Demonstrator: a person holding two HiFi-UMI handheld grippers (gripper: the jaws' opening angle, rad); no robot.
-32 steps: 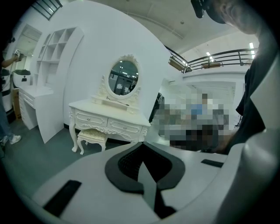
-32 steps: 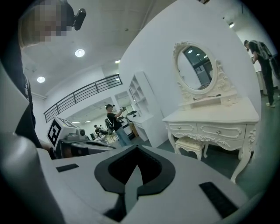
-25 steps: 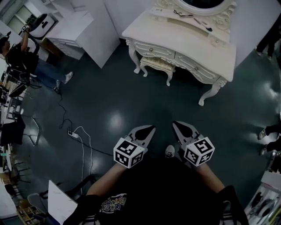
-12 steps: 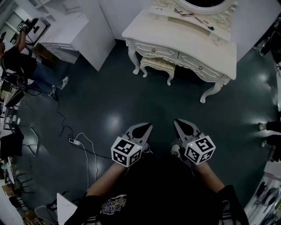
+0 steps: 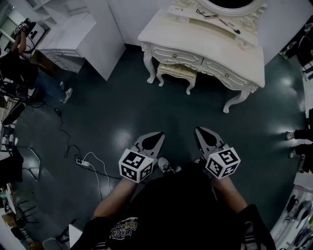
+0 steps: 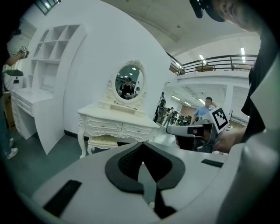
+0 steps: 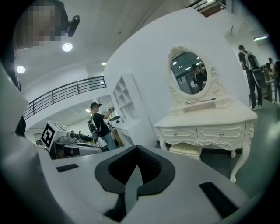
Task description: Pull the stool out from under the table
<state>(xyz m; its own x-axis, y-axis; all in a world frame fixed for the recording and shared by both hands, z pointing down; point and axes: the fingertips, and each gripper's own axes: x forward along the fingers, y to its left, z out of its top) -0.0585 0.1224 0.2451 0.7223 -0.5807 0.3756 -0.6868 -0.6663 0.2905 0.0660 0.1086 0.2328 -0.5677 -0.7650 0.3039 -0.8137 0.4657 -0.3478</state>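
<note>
Nearest is the person's black shirt point(image 5: 181, 210), with bare forearms going out to the two tools. The left gripper point(image 5: 156, 136) and the right gripper point(image 5: 201, 131) are held side by side above the floor and point at the furniture far ahead. Each carries a white cube with black square markers at its rear. Each has grey, pointed jaws with black ribbed pads, and on both the jaws are pressed together with nothing between them. Both are well apart from the furniture.

Between the grippers, a light-coloured shoe point(image 5: 165, 165) stands on the floor point(image 5: 122, 107), which is dark, smooth and glossy, with pale reflections of lamps. At the left, a thin white cable point(image 5: 95, 163) lies in loops beside a small power strip.

Further away stands the table point(image 5: 205, 41), a cream dressing table with a smooth top, carved drawer fronts with small knobs, and curved legs. The stool point(image 5: 177, 73) is tucked under its left half. It is cream too, with a padded, textured seat and curved legs, and its near legs stand just in front of the drawers.

On the far side of the table top rises an oval mirror point(image 5: 227, 4) in an ornate carved frame. At the far left are plain white cabinets point(image 5: 83, 34) with flat panels, and a person point(image 5: 19, 61) in dark clothes.
</note>
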